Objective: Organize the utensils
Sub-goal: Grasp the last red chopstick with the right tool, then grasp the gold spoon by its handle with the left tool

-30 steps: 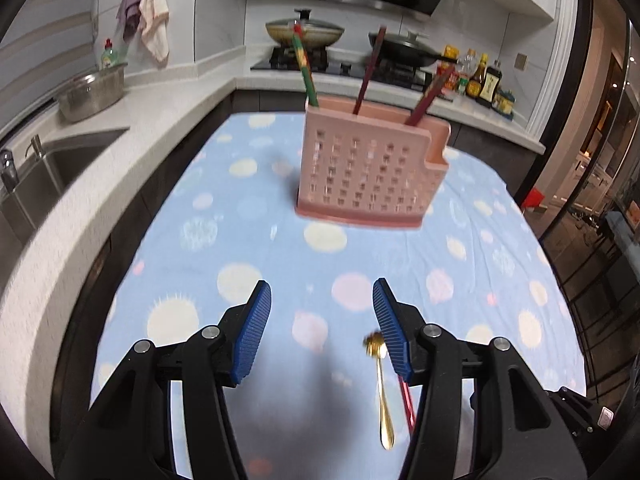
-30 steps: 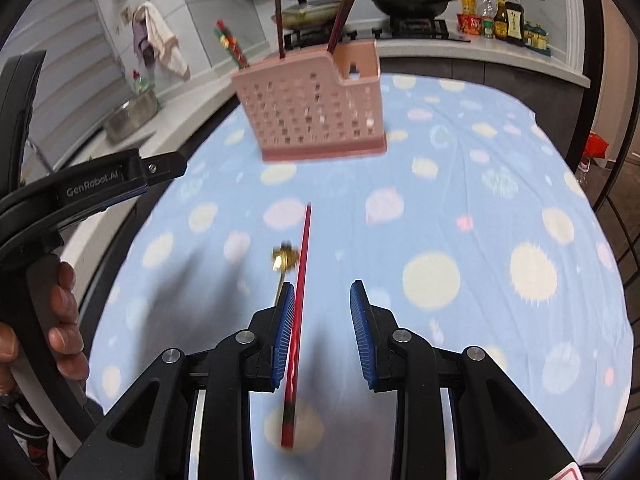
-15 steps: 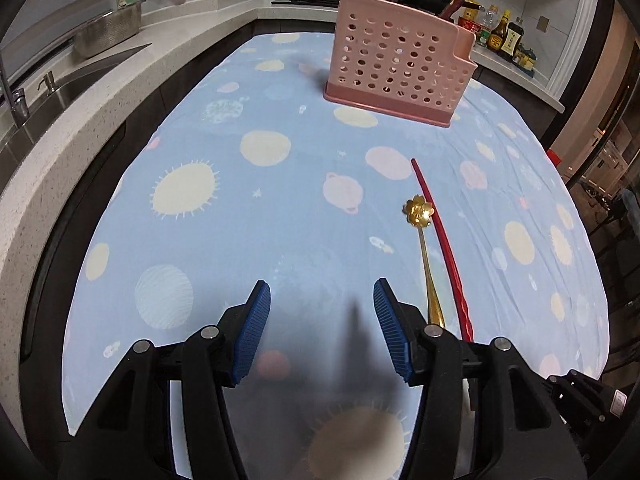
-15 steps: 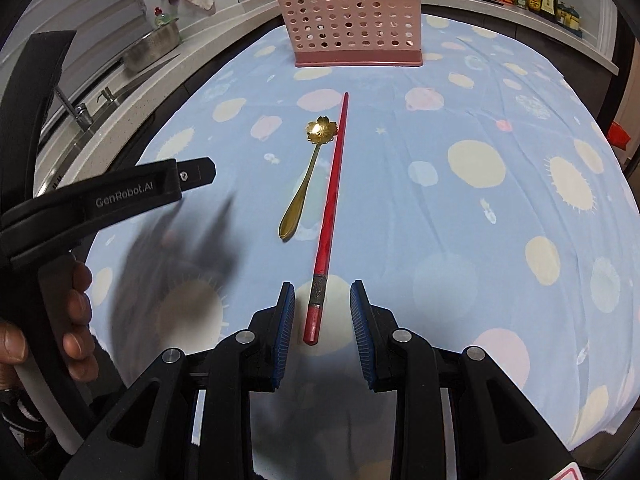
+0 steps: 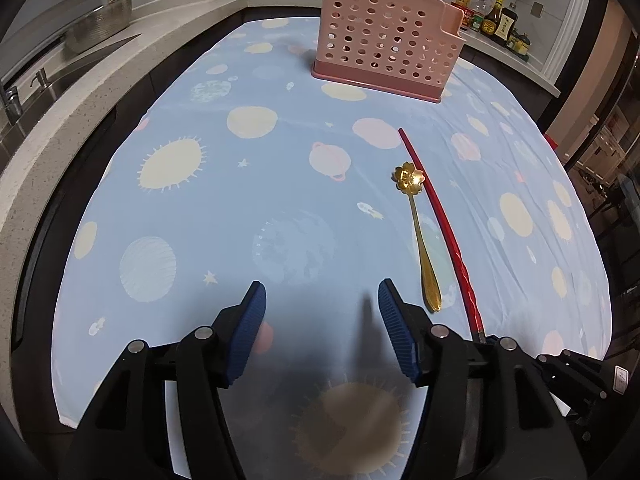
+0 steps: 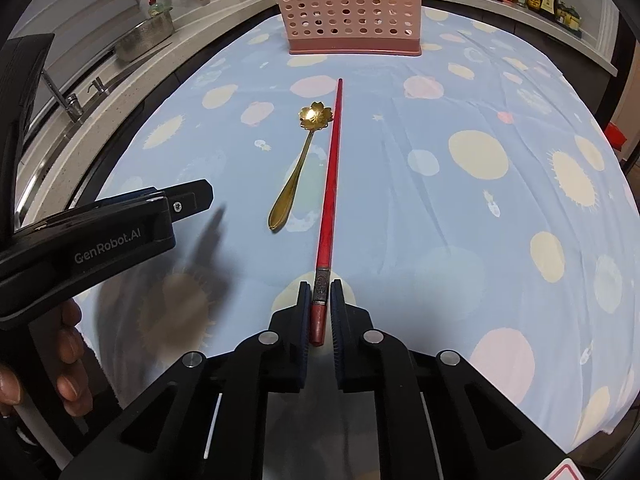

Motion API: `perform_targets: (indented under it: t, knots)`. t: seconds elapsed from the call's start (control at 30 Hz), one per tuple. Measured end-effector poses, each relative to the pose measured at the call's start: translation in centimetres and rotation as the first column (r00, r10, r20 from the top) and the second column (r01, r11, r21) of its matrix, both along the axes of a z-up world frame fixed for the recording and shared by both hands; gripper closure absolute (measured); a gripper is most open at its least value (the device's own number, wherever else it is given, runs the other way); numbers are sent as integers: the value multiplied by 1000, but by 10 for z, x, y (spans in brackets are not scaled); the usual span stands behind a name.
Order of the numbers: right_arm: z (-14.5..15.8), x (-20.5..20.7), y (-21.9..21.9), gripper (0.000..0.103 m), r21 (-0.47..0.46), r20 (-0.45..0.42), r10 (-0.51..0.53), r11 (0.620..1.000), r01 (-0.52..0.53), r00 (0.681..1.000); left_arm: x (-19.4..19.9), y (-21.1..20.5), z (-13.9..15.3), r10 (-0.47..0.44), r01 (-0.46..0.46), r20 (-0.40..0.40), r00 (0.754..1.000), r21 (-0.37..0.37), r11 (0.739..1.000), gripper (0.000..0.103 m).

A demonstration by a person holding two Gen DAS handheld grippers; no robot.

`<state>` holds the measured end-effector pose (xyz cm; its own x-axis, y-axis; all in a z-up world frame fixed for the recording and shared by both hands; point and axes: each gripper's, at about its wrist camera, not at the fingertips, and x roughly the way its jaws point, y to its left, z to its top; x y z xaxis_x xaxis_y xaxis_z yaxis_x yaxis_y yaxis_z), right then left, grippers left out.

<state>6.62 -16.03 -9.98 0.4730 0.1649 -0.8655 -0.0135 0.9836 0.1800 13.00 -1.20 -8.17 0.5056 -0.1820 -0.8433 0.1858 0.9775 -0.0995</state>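
Note:
A red chopstick (image 6: pixel 330 184) lies on the blue patterned tablecloth, pointing toward the pink perforated utensil holder (image 6: pixel 346 4). My right gripper (image 6: pixel 320 292) has closed around the chopstick's near end; the pads sit tight on both sides of it. A gold flower-bowl spoon (image 6: pixel 298 164) lies just left of the chopstick. In the left wrist view the spoon (image 5: pixel 418 236) and chopstick (image 5: pixel 444 224) lie to the right of my open, empty left gripper (image 5: pixel 320 304). The holder (image 5: pixel 386 36) stands at the far end with chopsticks in it.
A counter with a sink, tap (image 5: pixel 10 100) and steel pot (image 5: pixel 100 24) runs along the left. A stove with pans and sauce bottles (image 5: pixel 500 20) is behind the holder. The left gripper's body (image 6: pixel 100 228) and a hand show at the left of the right wrist view.
Both grippers have dropped low and pulled back toward the near table edge. The right jaws have narrowed from open around the chopstick's end to shut on it. The left gripper stays open.

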Motion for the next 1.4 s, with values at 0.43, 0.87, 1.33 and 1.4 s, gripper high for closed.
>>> perform_targets:
  t: [0.43, 0.87, 1.33, 1.4]
  knots:
    - [1, -1, -35, 96, 36, 12, -129, 991, 129, 992, -4, -29, 2, -85, 85, -11, 996, -31, 996, 41]
    - [-2, -1, -38, 96, 56, 6, -142, 988, 141, 990, 6, -48, -12, -125, 123, -53, 991, -39, 992, 53]
    - [-3, -1, -38, 96, 55, 7, -143, 988, 142, 990, 3, -48, -13, -138, 134, -55, 989, -67, 989, 87]
    - [-3, -2, -38, 96, 55, 8, -142, 988, 142, 990, 3, -45, -13, -140, 134, -64, 988, -90, 987, 95]
